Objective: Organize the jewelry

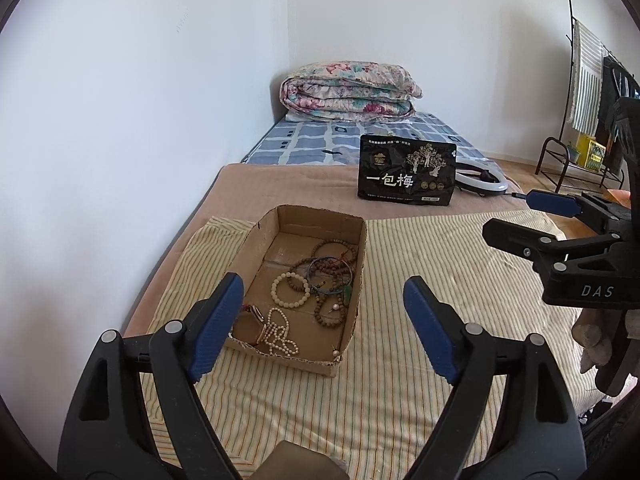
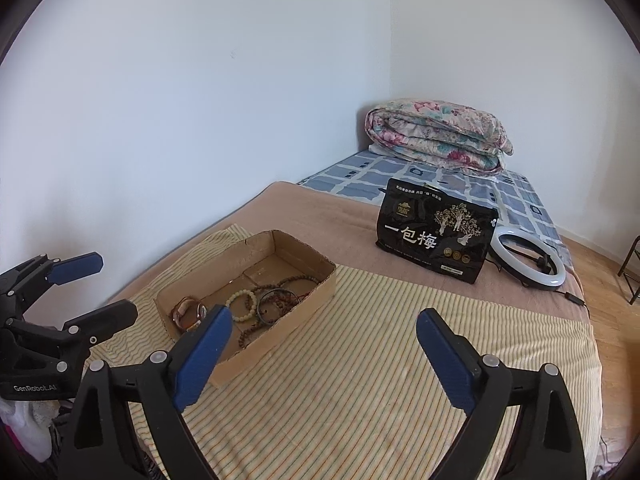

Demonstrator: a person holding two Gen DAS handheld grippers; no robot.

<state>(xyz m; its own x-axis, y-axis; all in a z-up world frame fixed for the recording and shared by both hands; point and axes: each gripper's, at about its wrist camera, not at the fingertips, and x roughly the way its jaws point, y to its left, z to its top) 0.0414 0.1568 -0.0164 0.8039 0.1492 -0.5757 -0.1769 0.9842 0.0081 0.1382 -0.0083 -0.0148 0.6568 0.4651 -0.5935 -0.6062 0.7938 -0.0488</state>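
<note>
Jewelry lies heaped in the cardboard box on the striped cloth over the bed, so we judge the gathering step about done. We hold the left gripper and right gripper above the cloth, jaws wide and empty. Next, we think, comes checking for strays.

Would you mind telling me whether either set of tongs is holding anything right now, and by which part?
Nothing is held. The left tongs and right tongs both stand open and empty above the striped cloth.
</note>
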